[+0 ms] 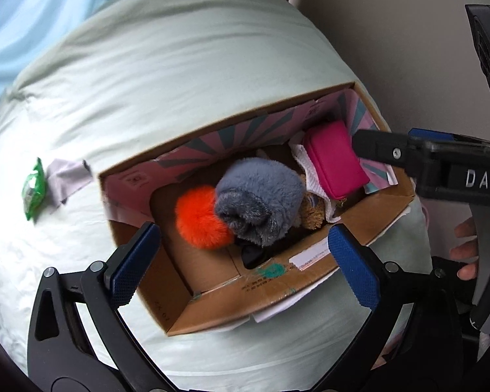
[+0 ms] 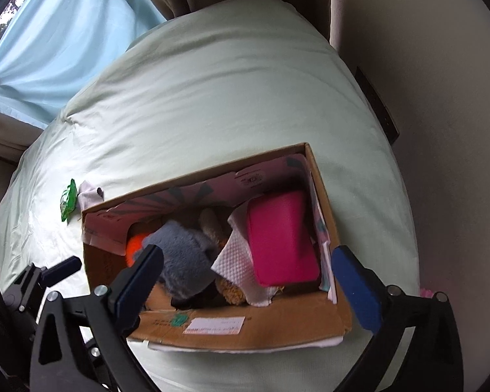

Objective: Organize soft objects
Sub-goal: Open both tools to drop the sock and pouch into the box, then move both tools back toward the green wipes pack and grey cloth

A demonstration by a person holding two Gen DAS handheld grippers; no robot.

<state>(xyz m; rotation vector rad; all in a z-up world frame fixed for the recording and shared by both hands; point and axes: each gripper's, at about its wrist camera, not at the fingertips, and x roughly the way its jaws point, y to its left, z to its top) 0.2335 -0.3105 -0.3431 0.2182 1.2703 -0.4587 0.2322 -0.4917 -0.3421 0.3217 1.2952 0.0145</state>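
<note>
Pale bedding (image 1: 179, 75) carries a cardboard box (image 1: 277, 287) already filled with soft items; a green packet (image 1: 32, 192) and cloth (image 1: 68, 176) at frame left remain outside. Left gripper (image 1: 241, 261) and right gripper (image 2: 248, 281) are held apart, empty.

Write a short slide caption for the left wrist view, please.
Open left gripper above a cardboard box holding an orange pom-pom, grey plush and pink pouch.

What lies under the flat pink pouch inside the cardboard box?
Under the flat pink pouch lies a white textured paper towel, with a tan fuzzy item poking out below it. The box floor beneath stays covered.
</note>
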